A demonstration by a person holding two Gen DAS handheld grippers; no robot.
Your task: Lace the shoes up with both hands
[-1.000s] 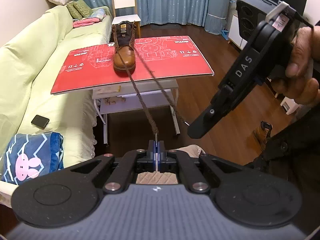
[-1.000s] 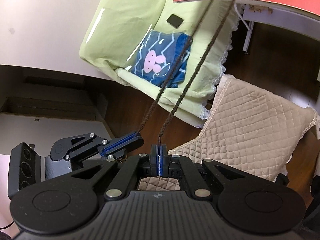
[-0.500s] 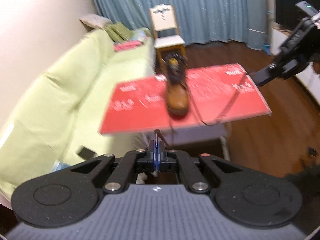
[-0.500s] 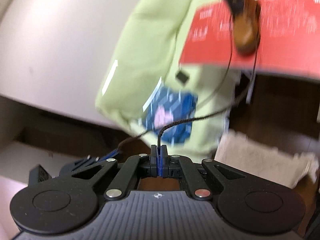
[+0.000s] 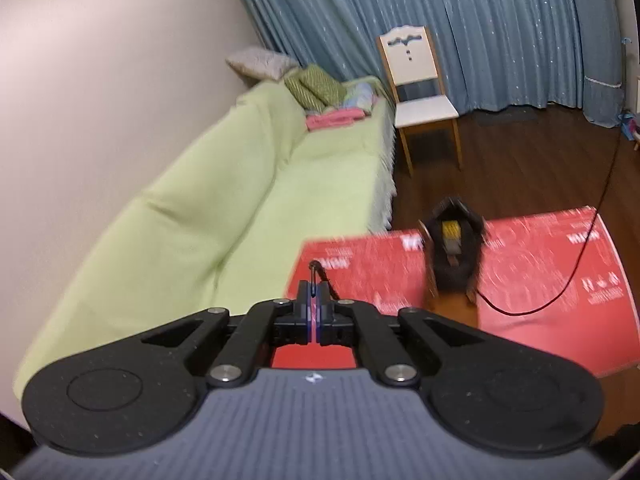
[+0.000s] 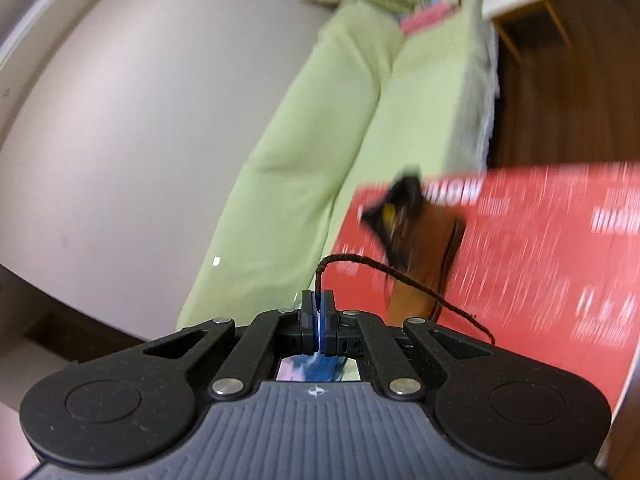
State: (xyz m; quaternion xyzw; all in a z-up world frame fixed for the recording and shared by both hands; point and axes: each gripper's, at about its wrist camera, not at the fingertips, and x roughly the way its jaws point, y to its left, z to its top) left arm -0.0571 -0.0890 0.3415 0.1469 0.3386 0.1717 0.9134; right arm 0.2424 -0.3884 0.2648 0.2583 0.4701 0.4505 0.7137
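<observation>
A brown boot (image 5: 454,256) with a dark open collar stands on the red board (image 5: 560,280), blurred in both views. My left gripper (image 5: 315,292) is shut on one end of the dark lace (image 5: 320,274), near the board's left corner. A second strand of lace (image 5: 576,264) loops slack from the boot's right side up and off to the right. In the right wrist view the boot (image 6: 424,248) lies just ahead, and my right gripper (image 6: 319,304) is shut on the other lace end (image 6: 384,270), which arcs slack to the right over the red board (image 6: 560,264).
A long sofa under a light green cover (image 5: 248,208) runs along the wall on the left, with cushions (image 5: 316,88) at its far end. A white chair (image 5: 420,92) stands before blue curtains (image 5: 480,20). Dark wooden floor (image 5: 520,172) lies beyond the board.
Both grippers have swung forward and up toward the boot, each still holding its lace end. The laces, taut a second ago, now hang slack. The other gripper has left both views.
</observation>
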